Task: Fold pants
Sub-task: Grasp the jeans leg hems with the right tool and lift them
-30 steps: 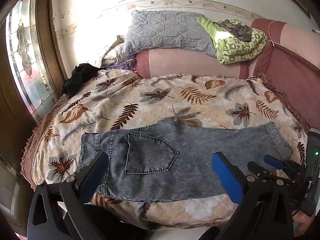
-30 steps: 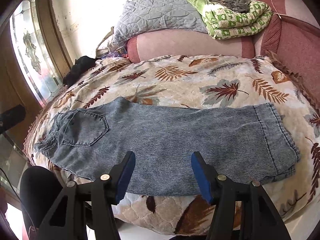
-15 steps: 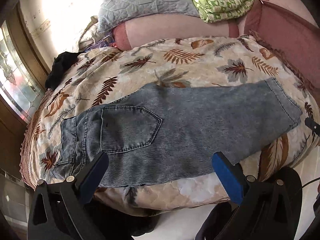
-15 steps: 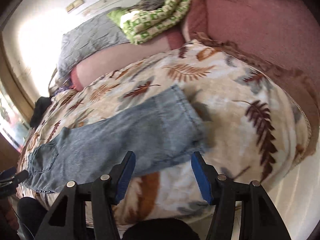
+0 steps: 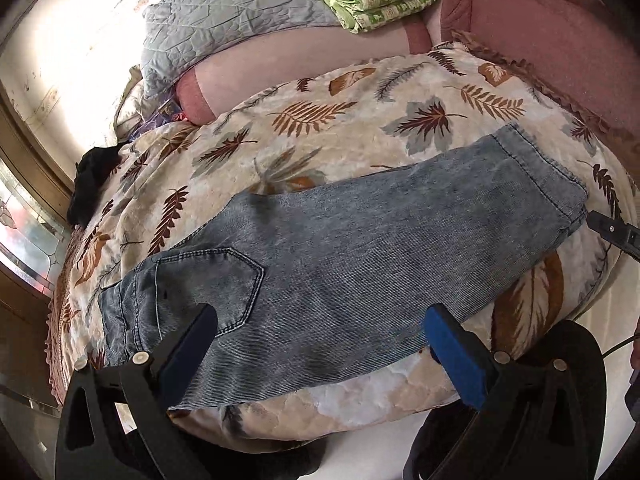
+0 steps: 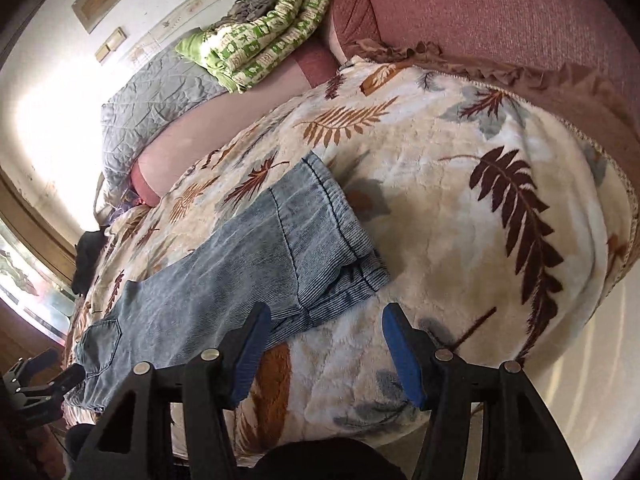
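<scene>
While the pants [image 5: 340, 264] lie flat on the leaf-print blanket [image 5: 320, 136], already doubled leg over leg, both tools hang over the near edge. Left gripper [image 5: 320, 336] jaws wide apart, nothing between; waist and back pocket [image 5: 208, 280] sit just past its left finger [image 5: 188, 348]. Right gripper [image 6: 324, 344] jaws apart too, empty, at the hem end [image 6: 332, 240]; hem corner just beyond its left finger [image 6: 248, 348], right finger over bare blanket.
</scene>
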Tool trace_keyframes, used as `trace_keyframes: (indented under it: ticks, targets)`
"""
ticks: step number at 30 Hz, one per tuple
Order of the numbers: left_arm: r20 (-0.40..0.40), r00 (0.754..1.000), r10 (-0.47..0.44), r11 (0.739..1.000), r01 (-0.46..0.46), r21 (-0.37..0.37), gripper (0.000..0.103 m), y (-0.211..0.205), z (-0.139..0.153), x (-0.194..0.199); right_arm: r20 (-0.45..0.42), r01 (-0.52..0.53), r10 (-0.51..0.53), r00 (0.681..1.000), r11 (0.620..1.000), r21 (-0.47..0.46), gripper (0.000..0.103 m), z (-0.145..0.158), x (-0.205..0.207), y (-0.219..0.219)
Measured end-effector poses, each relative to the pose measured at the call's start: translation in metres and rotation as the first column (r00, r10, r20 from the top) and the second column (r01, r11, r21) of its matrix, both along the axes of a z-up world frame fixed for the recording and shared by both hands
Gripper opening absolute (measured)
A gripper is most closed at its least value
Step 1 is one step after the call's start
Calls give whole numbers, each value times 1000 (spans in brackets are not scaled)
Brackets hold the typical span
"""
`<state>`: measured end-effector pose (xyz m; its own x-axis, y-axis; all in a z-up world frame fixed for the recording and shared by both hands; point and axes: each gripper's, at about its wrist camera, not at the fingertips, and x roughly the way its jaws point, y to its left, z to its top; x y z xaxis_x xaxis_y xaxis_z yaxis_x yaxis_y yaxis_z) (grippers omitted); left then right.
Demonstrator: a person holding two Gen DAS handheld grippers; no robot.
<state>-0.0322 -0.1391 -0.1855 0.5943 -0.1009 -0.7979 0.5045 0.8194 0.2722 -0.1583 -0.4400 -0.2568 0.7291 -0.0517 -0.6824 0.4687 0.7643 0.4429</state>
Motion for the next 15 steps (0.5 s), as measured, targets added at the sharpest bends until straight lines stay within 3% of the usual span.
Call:
trace_keyframes:
  ticks: [9,14,15]
  targets:
    - [1,999,-40,999,40,29,103,-28,-8,14,7,18,-19,1000,994,106,62,-16,12,-14]
    - [-20,999,-27,999,27,31,103,-38,-13,29,7,25,-26,1000,994,109,62,-16,16,-21]
    - [-29,999,-20,999,21,29,103,-38,-16,31,5,23,-24,1000,992,121,66,-17,17,-25]
